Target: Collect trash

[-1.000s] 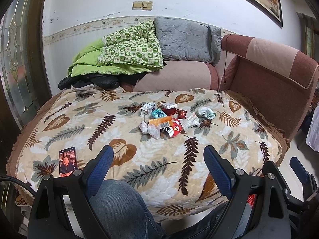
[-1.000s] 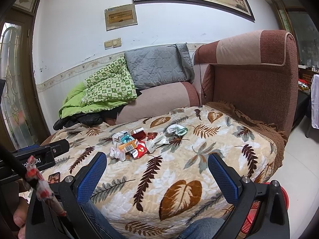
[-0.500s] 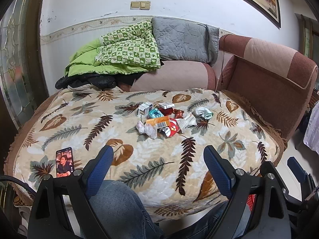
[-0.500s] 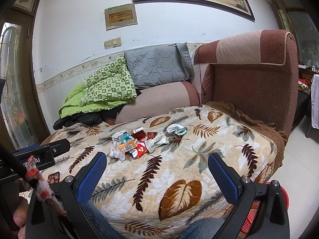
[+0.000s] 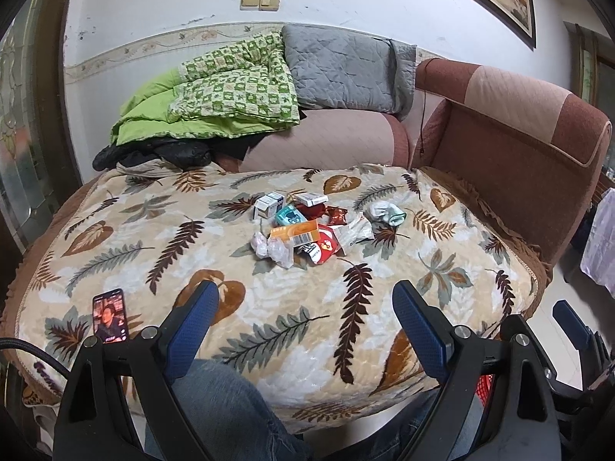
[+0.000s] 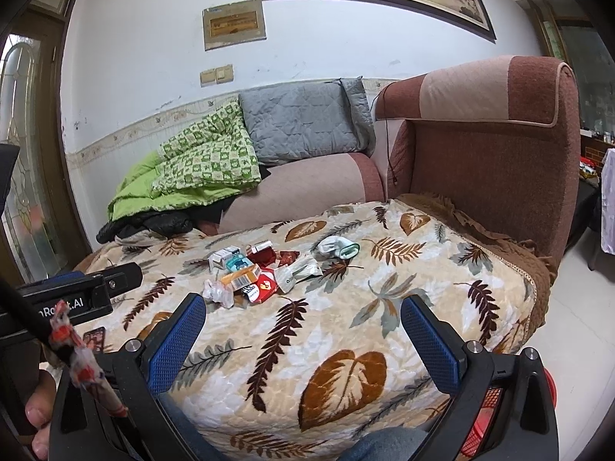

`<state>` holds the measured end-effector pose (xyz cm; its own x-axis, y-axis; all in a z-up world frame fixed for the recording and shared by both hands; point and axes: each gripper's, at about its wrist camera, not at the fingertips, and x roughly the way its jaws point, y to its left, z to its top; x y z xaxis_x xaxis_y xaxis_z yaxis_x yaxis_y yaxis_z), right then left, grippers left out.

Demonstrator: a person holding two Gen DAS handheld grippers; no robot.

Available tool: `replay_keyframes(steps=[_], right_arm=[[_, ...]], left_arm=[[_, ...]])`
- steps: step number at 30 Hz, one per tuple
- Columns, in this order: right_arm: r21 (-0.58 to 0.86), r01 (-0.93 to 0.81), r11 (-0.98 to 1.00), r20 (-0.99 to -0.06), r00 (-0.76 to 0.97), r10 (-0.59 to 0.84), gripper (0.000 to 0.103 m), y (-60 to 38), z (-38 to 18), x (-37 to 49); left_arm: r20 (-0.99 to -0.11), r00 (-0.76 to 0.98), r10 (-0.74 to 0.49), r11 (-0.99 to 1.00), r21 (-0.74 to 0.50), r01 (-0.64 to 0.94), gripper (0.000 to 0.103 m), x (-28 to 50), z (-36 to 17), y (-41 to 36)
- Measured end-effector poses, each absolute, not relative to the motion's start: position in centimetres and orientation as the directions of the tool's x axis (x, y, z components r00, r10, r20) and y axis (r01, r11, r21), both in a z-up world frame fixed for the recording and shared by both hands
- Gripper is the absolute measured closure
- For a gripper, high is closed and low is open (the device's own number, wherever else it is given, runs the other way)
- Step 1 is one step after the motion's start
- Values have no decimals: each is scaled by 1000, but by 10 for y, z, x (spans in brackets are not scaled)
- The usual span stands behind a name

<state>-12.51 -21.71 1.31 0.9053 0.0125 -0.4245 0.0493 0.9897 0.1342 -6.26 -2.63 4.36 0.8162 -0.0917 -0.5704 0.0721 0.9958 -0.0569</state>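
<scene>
Leaf-print blanket, trash pile strung left-to-right, both claws agape.

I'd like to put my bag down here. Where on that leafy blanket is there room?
The blanket is bare on the right, between the trash pile and the armchair, and in front, between pile and grippers. The phone takes the near-left corner. The middle is crowded.

Both wrist cams sit low at the near edge of the leaf-print blanket, looking across it toward the sofa back. Left cam sits left, right cam further right. Shared: trash pile, mid-distance.
</scene>
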Motion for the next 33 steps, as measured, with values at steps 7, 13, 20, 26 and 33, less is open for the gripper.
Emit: replay_keyframes(steps=[7,13,20,26,33], right_arm=[[145,55,988,-477,879,21,0,-230,-7,-70],[141,65,988,-483,875,12,0,-249,-15,-17],[127,37,991,-486,874,30,0,-252,-19,32],[124,52,991,-480,877,14,0,-248,-27,47],[112,79,991,-489,872,-14,0,-244,-37,47]], left_arm=[[-607,771,-191,981,-126,145,12,3,28,-26],[-605,773,-194,981,-112,159,12,66,25,-35],[-616,753,-231,972,-119,201,12,120,22,-50],[-613,740,-275,961,-143,238,12,138,3,-45],[-611,739,-283,958,-136,254,12,137,-1,-41]])
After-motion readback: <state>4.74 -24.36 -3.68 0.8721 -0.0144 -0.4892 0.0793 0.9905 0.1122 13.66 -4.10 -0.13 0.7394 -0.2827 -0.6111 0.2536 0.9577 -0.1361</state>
